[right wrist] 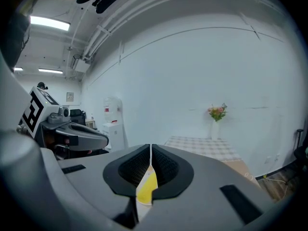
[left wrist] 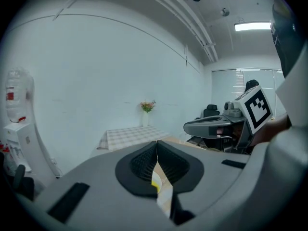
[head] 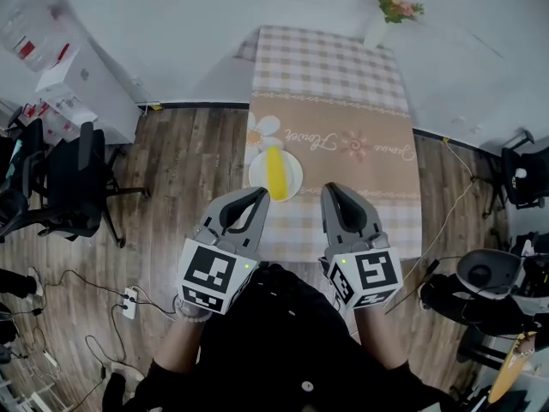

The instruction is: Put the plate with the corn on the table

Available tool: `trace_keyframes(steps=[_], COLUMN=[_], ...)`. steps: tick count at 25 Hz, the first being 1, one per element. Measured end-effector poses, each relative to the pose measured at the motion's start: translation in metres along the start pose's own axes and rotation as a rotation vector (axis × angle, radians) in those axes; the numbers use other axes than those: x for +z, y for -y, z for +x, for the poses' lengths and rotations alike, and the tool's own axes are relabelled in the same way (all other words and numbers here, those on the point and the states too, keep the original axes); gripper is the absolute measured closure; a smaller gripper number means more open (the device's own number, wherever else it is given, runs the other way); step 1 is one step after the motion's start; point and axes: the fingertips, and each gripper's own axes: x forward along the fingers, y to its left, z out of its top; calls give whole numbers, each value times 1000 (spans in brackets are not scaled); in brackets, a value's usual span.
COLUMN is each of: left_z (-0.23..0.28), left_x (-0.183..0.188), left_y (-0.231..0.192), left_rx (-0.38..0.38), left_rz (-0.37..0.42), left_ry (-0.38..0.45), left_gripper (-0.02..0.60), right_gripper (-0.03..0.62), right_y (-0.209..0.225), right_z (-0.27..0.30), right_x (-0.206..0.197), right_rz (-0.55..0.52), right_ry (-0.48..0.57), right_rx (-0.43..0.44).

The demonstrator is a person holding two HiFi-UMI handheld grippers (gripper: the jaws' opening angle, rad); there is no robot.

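A white plate (head: 256, 172) with a yellow corn cob (head: 275, 172) rests on the tan runner of the checked table (head: 343, 84), near its front left. My left gripper (head: 260, 195) hovers at the plate's near edge, jaws closed tip to tip with nothing between them. The right gripper (head: 330, 189) is a short way right of the plate, also shut and empty. In the left gripper view the left gripper (left wrist: 156, 143) shows a sliver of plate and corn (left wrist: 156, 182) below its jaws. The right gripper (right wrist: 151, 147) shows the corn (right wrist: 147, 184) the same way.
A vase of flowers (head: 377, 24) stands at the table's far right corner. Office chairs (head: 69, 187) and a water dispenser (head: 51, 50) are on the left. A power strip (head: 130, 301) with cables lies on the wooden floor; more gear sits at right (head: 489, 281).
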Motion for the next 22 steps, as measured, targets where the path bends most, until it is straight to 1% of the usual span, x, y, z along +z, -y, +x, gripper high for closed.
trace_keyframes(steps=[9,13,22], left_z=[0,0,-1], left_x=[-3,-5,-11], left_y=[-4,-9,-12], left_rx=[3,12,12], left_rz=[-6,-28,-41], left_ry=[-11,-16,-26], left_gripper=[566,565,566], right_gripper=[548,548,548], right_y=[-2,-3,-7], right_z=[4,6,7], right_x=[-5,-3,-6], right_rz=[-21,-21,-20], right_ry=[-14,-16,-23], right_rx=[-4,-4,-3])
